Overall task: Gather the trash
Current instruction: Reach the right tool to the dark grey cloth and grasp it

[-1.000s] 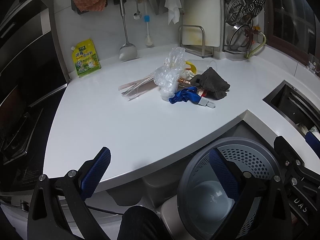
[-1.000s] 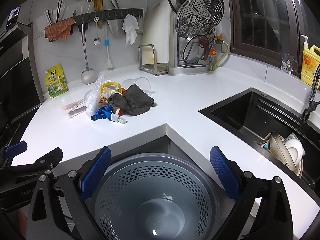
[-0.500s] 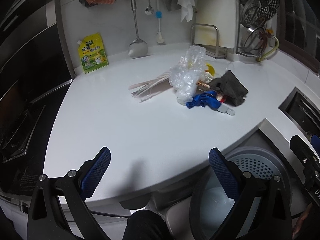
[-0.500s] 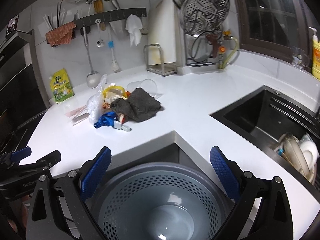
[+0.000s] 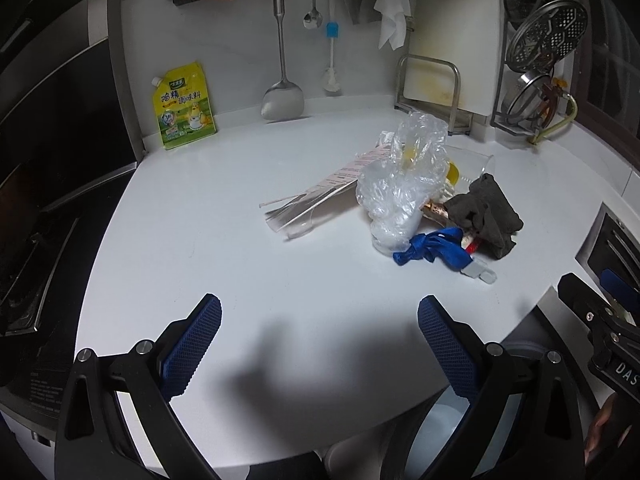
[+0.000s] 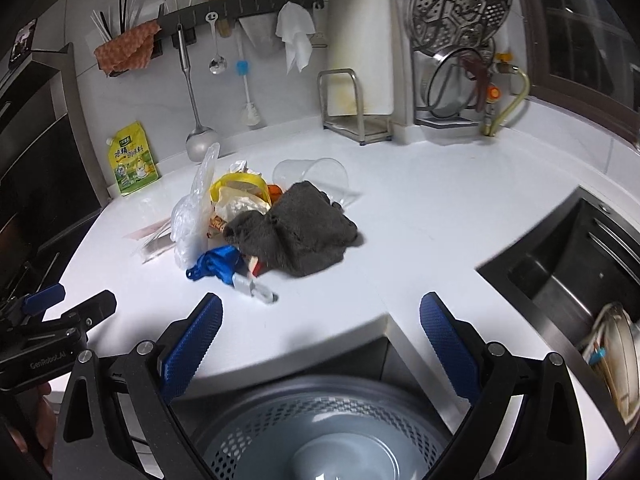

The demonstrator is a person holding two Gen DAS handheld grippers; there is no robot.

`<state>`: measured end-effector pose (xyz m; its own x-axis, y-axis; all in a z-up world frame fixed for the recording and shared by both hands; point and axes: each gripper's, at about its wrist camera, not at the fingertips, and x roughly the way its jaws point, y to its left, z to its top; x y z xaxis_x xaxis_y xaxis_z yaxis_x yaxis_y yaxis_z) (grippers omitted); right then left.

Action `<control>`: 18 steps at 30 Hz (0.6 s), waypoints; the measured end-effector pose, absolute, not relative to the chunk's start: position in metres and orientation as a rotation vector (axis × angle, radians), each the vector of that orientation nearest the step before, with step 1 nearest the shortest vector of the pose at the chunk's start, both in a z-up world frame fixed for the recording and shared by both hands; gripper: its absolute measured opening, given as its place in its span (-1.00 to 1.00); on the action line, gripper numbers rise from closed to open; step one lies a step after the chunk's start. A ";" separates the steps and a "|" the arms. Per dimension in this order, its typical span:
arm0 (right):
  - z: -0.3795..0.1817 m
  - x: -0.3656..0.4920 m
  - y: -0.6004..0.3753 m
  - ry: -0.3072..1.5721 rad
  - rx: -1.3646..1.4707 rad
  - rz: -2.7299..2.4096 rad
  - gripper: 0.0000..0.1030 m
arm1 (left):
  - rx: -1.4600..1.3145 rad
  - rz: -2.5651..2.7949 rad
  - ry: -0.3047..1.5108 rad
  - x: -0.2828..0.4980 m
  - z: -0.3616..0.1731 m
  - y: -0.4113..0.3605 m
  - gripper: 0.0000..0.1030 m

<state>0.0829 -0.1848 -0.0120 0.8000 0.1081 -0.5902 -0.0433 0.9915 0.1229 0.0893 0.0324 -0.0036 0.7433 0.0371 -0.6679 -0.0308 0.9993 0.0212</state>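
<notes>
Left gripper (image 5: 320, 344) jaws spread wide; right gripper (image 6: 322, 344) likewise, both holding nothing.

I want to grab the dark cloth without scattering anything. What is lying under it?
Under the dark cloth a red-and-white wrapper pokes out at its near edge, beside the blue strap. A clear plastic cup lies behind it. Anything deeper under the cloth is covered.

Trash pile (image 5: 432, 208) mid-counter; bin (image 6: 324, 432) below edge.

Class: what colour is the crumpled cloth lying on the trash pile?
Dark grey cloth; clearest in the right wrist view.
</notes>
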 end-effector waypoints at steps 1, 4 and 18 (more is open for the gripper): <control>-0.013 0.088 -0.185 0.644 0.106 0.086 0.83 | 0.009 0.037 0.737 0.093 -0.004 0.032 0.88; -0.015 0.107 -0.188 0.662 0.121 0.099 0.83 | 0.015 0.040 0.743 0.102 -0.005 0.031 0.88; -0.017 0.166 -0.189 0.703 0.065 0.111 0.83 | -0.012 0.033 0.757 0.142 -0.006 0.025 0.88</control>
